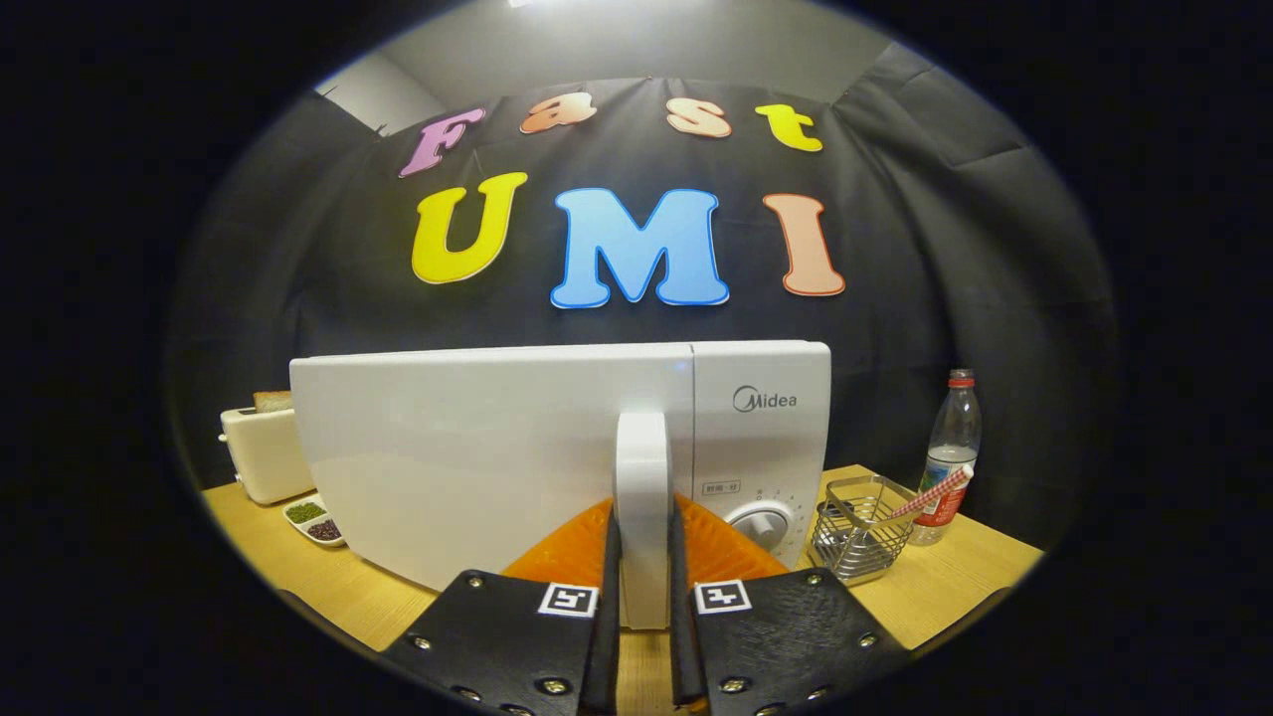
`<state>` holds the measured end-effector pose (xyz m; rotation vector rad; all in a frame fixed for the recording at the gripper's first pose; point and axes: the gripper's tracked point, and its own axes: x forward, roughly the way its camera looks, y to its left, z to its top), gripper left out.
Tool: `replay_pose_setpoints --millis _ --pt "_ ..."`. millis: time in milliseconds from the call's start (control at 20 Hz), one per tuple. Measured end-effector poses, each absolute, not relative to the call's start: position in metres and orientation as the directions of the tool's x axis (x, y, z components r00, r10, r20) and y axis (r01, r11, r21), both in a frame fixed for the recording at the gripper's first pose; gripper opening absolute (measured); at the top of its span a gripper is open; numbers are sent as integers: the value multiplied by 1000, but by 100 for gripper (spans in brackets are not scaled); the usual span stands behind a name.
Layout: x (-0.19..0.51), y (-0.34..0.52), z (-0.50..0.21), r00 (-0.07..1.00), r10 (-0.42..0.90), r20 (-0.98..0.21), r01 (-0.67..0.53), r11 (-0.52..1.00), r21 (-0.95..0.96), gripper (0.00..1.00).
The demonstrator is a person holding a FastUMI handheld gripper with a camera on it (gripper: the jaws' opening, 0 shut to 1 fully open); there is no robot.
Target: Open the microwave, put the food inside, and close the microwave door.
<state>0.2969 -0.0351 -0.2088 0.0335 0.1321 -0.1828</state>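
The gripper [643, 587] pinches the microwave's [477, 457] upright door handle [642, 477] — stiff, smooth plastic, likely slippery; a grip mid-handle should swing the light door.

Handheld gripper [644, 597] with two flat plates

Each textured plate carries silver screws near its edges and a small square black-and-white marker at its inner top corner; narrow fingers [609, 597] run forward between them.

I counted one microwave [497, 457] with one door handle [642, 497], which my two fingers [609, 597] clamped from both sides. On the worktop [945, 577] stood one toaster [264, 452], one two-part dish [314, 520], one wire basket [860, 537] and one bottle [950, 452].
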Motion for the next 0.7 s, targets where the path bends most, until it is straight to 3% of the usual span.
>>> replay_pose_setpoints --millis 50,100,400,700 --pt "295 -35 -209 974 -181 -139 186 982 28 21" --pt "294 -36 -209 972 -183 -145 190 981 31 13" --pt "259 -19 -204 975 -190 -117 189 982 -26 14" --pt "203 20 -202 986 -83 -142 89 995 42 13"
